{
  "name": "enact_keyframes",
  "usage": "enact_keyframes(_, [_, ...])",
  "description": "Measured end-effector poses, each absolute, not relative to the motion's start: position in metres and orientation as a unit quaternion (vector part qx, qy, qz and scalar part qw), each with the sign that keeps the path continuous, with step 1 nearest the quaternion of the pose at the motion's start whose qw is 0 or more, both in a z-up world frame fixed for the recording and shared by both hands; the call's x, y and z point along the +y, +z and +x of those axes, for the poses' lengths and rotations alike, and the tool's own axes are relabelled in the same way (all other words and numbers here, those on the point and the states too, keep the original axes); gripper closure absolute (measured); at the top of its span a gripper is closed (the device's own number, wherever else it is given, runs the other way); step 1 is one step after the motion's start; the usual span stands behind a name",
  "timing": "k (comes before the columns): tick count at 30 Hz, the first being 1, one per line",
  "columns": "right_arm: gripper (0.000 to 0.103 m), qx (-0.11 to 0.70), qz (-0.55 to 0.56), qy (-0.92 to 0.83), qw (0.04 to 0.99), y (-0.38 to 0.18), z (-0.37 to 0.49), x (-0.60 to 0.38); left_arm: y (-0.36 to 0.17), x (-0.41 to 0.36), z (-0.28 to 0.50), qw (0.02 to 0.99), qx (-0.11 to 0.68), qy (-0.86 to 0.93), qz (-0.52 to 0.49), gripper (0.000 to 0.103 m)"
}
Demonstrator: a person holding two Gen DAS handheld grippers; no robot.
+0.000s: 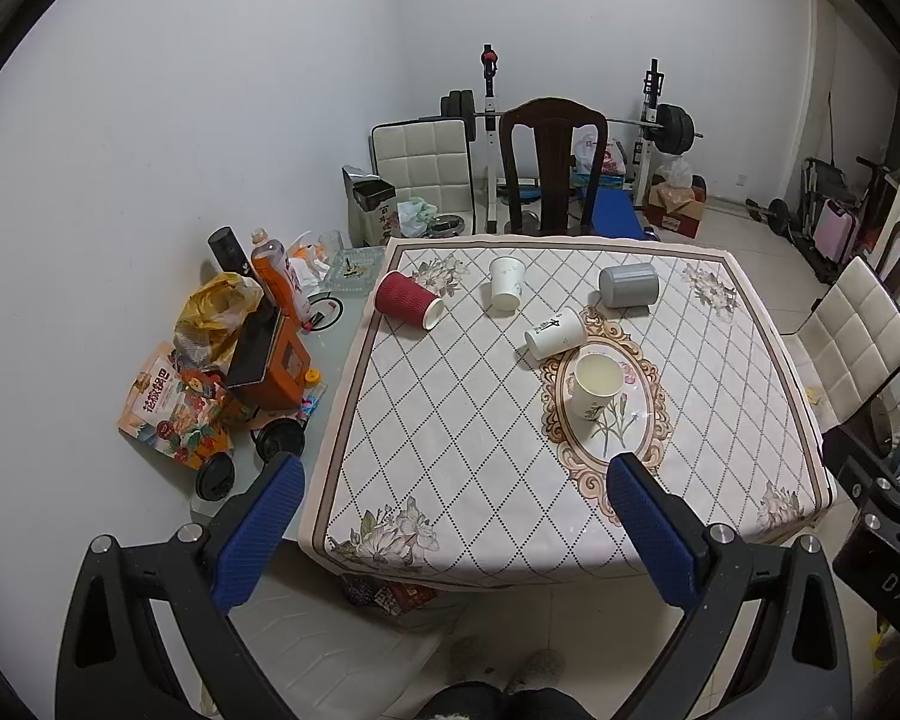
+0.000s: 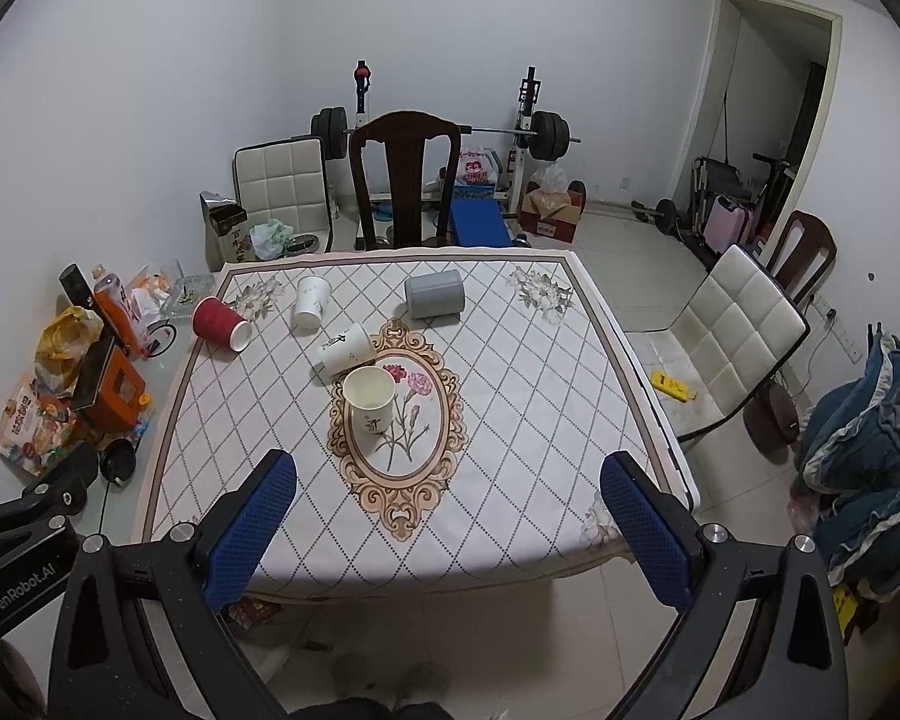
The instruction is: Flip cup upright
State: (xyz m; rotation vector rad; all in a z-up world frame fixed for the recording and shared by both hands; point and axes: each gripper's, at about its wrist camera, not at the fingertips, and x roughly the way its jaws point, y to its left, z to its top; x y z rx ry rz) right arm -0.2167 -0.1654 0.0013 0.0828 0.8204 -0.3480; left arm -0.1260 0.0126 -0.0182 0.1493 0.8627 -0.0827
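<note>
Both the left gripper [image 1: 456, 516] and right gripper [image 2: 450, 510] hang wide open and empty, and the tipped white cup [image 1: 555, 333], at 11 o'clock of the upright cup [image 1: 596, 385] mid-counter [image 1: 450, 420], looks likely to roll into it if nudged.

Both wrist cameras looked forward and down from beyond the near edge of the table [image 1: 390, 468], well back from it. The right view sat rightward. Both shared the tabletop, the dark chair [image 2: 405, 180] and the back wall.

Left gripper [image 1: 456, 531] gapes empty above the table's near edge [image 1: 486, 576]; four cups lie tipped, one upright [image 1: 596, 385].
</note>
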Motion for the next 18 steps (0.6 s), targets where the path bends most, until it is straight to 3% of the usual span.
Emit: enact_keyframes(18, [0.000, 0.398, 0.044, -0.175, 0.900, 0.000, -0.229, -0.167, -0.010, 0.003, -0.135, 0.907, 0.412, -0.049, 0.067, 0.000])
